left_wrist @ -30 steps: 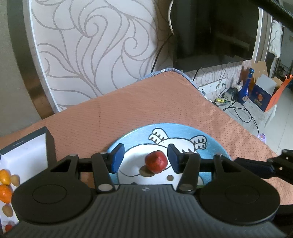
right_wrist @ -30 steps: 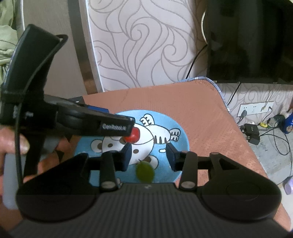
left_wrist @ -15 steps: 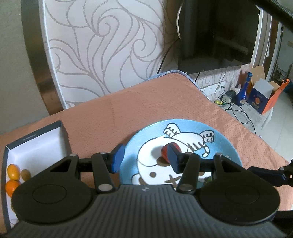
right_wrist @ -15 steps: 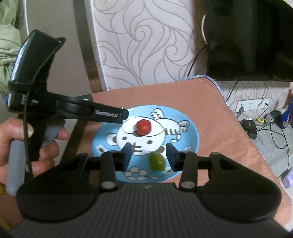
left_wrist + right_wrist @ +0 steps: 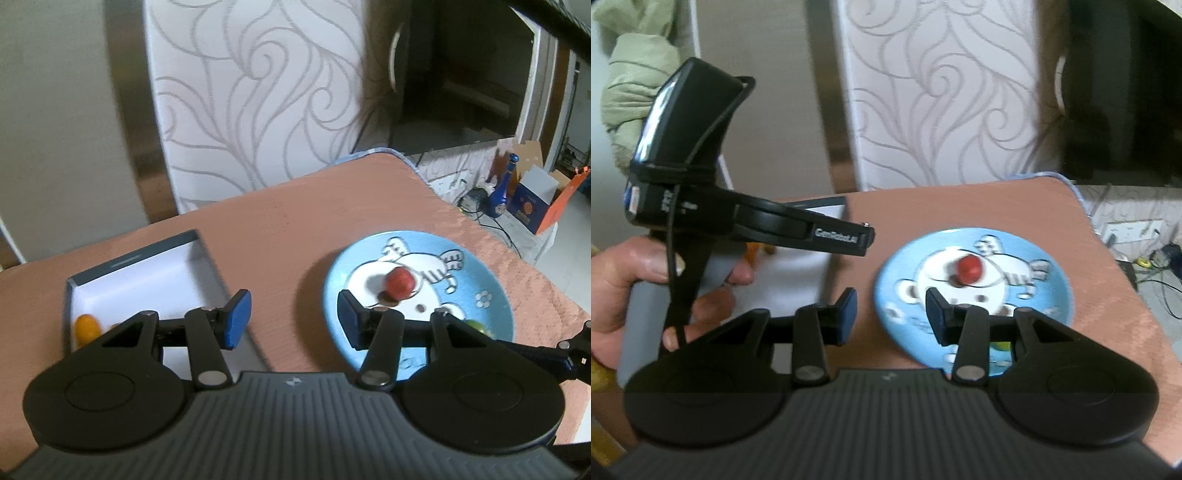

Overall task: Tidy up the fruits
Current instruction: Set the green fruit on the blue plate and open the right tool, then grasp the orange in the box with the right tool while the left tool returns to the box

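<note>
— Where are you working?

— You're in a home, a living room by the look of it. Your table (image 5: 332, 206) wears a salmon cloth, and a swirl-patterned panel (image 5: 258, 92) stands behind it.

— Anything else homely?

— A dark television (image 5: 461, 85), cardboard boxes (image 5: 532, 203) and a blue bottle (image 5: 502, 195) on the floor, a wall socket with cables (image 5: 1130, 229), and a green garment (image 5: 635, 74) hanging.

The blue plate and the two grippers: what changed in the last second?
Both grippers, left gripper and right gripper, swung left off the blue plate toward the white box, jaws open, holding nothing. The red fruit and green fruit stayed on the plate.
</note>
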Demonstrator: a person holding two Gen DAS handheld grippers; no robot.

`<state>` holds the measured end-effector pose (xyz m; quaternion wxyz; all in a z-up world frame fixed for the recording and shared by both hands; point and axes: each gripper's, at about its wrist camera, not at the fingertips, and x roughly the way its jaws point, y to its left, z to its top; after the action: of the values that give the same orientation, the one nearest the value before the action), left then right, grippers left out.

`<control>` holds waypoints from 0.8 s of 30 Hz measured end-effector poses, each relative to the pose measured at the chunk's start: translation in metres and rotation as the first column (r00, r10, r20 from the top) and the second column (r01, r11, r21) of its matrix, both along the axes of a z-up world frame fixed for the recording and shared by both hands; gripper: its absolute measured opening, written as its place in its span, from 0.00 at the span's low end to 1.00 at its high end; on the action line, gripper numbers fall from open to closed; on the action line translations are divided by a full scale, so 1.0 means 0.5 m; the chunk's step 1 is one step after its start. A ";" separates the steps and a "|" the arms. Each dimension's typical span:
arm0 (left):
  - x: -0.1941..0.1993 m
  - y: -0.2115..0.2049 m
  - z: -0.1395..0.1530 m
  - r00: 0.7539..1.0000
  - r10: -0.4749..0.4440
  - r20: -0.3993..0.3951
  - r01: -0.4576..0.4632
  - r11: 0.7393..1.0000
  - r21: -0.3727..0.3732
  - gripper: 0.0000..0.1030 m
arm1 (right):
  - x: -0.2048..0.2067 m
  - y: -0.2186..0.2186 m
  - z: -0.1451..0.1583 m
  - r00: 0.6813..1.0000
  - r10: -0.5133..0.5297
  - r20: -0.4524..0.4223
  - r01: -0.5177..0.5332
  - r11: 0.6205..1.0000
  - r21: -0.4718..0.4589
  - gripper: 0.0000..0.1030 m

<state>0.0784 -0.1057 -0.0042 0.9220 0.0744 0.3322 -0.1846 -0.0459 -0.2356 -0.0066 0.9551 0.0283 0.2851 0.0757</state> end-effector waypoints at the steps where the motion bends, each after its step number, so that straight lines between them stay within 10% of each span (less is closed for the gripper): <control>1: 0.000 0.012 0.001 1.000 0.008 0.001 -0.008 1.000 0.000 0.56 | 0.001 0.012 0.002 1.000 0.012 0.001 -0.012 1.000 0.000 0.42; 24: -0.044 0.330 0.016 0.953 0.303 0.012 -0.303 0.953 -0.003 0.55 | 0.067 0.241 -0.030 0.951 0.297 -0.091 -0.299 0.954 -0.020 0.41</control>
<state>0.0564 0.0593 0.0038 0.9414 0.0234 0.3339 -0.0407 -0.0125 -0.1150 -0.0215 0.9198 -0.0277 0.3285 0.2129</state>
